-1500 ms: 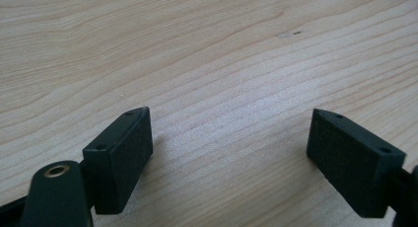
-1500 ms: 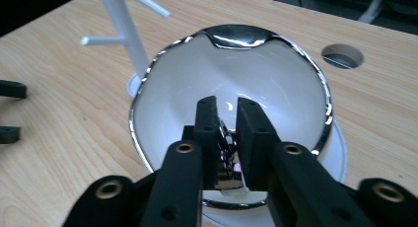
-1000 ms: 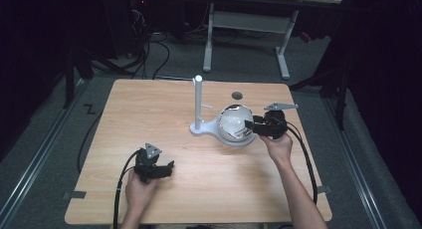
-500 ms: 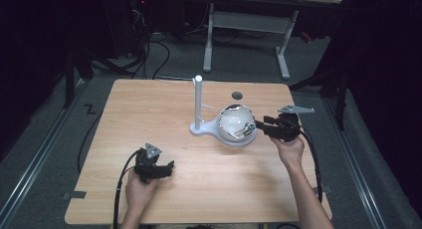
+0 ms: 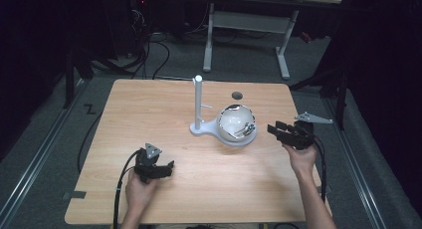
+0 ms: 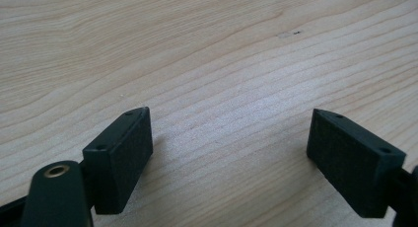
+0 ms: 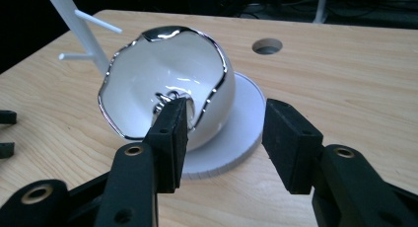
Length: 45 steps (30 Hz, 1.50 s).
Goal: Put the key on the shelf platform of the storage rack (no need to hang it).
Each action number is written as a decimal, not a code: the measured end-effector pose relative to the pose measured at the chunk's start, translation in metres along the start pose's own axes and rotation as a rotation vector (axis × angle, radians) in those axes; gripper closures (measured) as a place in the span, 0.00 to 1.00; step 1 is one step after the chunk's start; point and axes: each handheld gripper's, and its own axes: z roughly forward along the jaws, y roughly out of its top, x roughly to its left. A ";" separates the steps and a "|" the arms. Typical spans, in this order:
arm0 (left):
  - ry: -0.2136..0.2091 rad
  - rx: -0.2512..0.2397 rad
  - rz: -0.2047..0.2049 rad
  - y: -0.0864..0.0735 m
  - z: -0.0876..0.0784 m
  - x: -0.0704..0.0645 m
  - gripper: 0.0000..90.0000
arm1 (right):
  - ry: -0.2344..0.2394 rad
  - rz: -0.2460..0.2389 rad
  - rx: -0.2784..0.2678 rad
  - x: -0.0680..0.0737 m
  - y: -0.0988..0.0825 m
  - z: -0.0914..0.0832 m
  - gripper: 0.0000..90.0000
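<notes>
The white bowl point(image 5: 236, 124) is sitting tilted on its round stand point(image 5: 205, 130), just left of the right claw point(image 5: 276, 131), which is hovering open and empty.

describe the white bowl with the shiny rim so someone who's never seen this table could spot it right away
Start at the wooden table and find the white stand with its upright post near the far middle. On the stand's round base, just right of the post, sits the white bowl, tipped on its side. Its wavy silver rim and a small metal piece inside it set it apart from the plain post and the dark hole behind.
</notes>
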 end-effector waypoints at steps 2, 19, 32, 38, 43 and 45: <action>0.000 0.000 0.000 0.000 0.000 0.000 0.20 | -0.006 -0.008 -0.008 -0.001 -0.001 -0.001 0.58; 0.000 0.000 0.000 0.000 0.000 0.000 0.20 | -0.044 0.027 -0.037 -0.009 -0.020 -0.026 0.58; 0.000 0.000 0.000 0.000 0.000 0.000 0.20 | -0.031 0.032 -0.028 -0.003 -0.039 -0.039 0.58; 0.000 0.000 0.001 0.000 0.000 0.000 0.20 | -0.034 0.034 -0.033 -0.001 -0.045 -0.042 0.58; 0.000 0.000 0.000 0.000 0.000 0.000 0.20 | -0.029 0.042 -0.036 0.000 -0.052 -0.045 0.58; 0.000 0.000 0.000 0.000 0.000 0.000 0.20 | -0.028 0.039 -0.036 0.001 -0.054 -0.046 0.58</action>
